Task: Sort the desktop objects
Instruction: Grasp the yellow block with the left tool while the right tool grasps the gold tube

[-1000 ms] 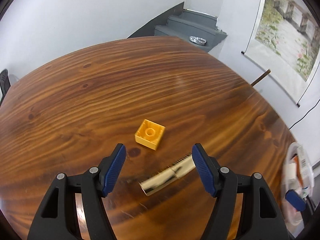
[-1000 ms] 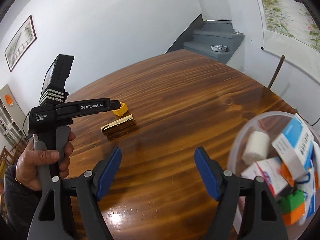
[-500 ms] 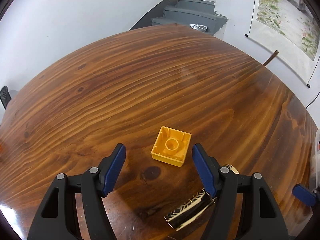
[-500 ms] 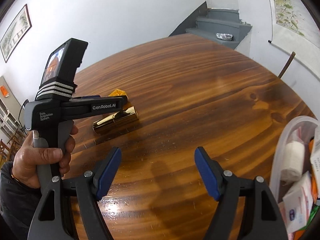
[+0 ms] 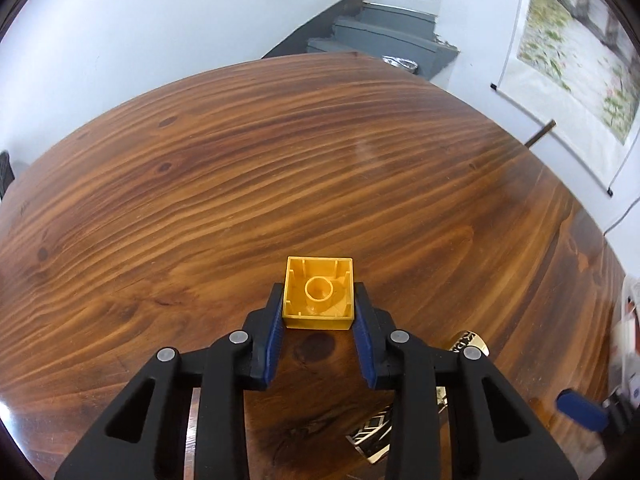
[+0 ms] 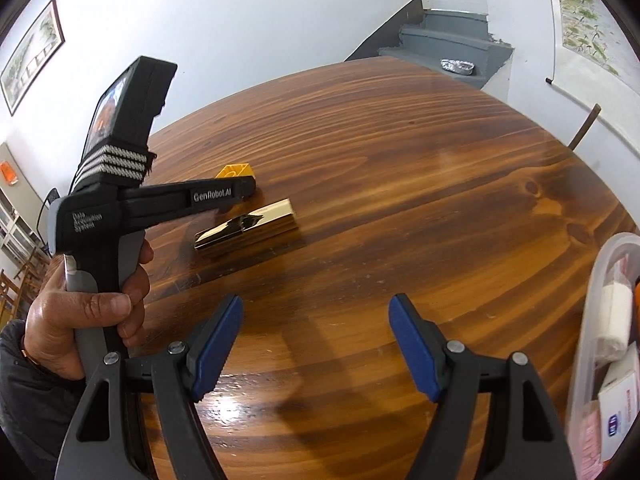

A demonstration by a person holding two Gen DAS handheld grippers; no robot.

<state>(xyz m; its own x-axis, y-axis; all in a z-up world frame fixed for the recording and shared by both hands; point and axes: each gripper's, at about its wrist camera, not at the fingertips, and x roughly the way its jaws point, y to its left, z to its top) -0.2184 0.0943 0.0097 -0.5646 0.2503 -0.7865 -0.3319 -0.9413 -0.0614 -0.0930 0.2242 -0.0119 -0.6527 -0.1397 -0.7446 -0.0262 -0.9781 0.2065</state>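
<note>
The left gripper (image 5: 319, 312), marked "GenRobot.AI", pinches the upturned yellow block (image 5: 319, 298) mid-table (image 5: 280, 160). The right gripper (image 6: 316, 344) hovers spread wide and holding nothing. A gold box (image 6: 246, 229) lies just beside the block.

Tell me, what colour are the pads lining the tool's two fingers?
Blue pads on black plastic fingers, clearest in the right wrist view.

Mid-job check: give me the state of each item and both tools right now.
Left tool: shut on yellow block.
Yellow block: hollow side up, gripped.
Right tool: open, empty.
Gold box: lying flat on the table, untouched.
Plastic bin: open, holding boxes.
</note>
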